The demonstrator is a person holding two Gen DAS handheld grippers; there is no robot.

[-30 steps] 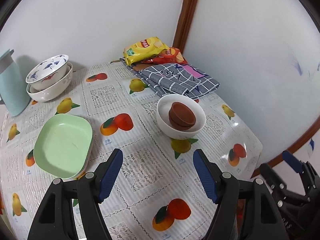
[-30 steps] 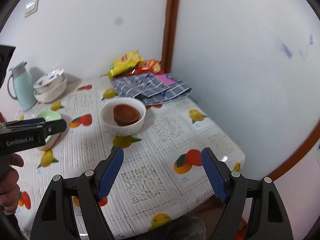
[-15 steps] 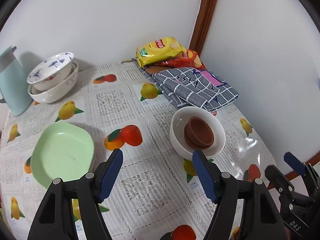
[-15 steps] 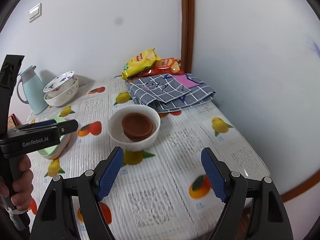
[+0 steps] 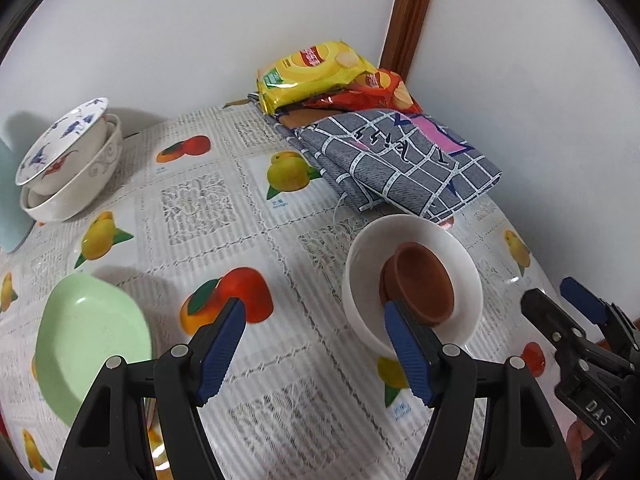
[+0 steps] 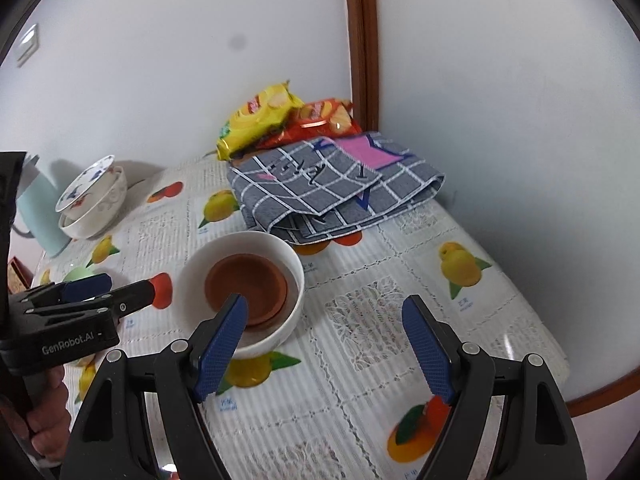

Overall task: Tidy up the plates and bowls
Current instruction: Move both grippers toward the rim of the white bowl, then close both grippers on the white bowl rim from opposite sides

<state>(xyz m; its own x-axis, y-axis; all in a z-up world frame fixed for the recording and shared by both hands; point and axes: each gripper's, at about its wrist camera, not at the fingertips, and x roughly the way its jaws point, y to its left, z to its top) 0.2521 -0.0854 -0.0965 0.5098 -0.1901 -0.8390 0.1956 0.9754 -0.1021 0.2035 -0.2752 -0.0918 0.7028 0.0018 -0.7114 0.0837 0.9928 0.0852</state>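
Where tongs [image 5: 316,346] overlap: white bowl's [image 5: 464,264] rim

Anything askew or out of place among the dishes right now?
Yes: the blue-patterned bowl sits tilted in the white bowl at the back left, not nested flat. The brown dishes lie slightly off-centre in the other white bowl.

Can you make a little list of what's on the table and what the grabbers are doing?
white bowl: holds brown dishes
green plate: empty, left of white bowl
patterned bowl: tilted in another bowl
cloth: folded, behind white bowl
chip bags: by wall
left hand-held gripper: open, empty
right hand-held gripper: open, empty
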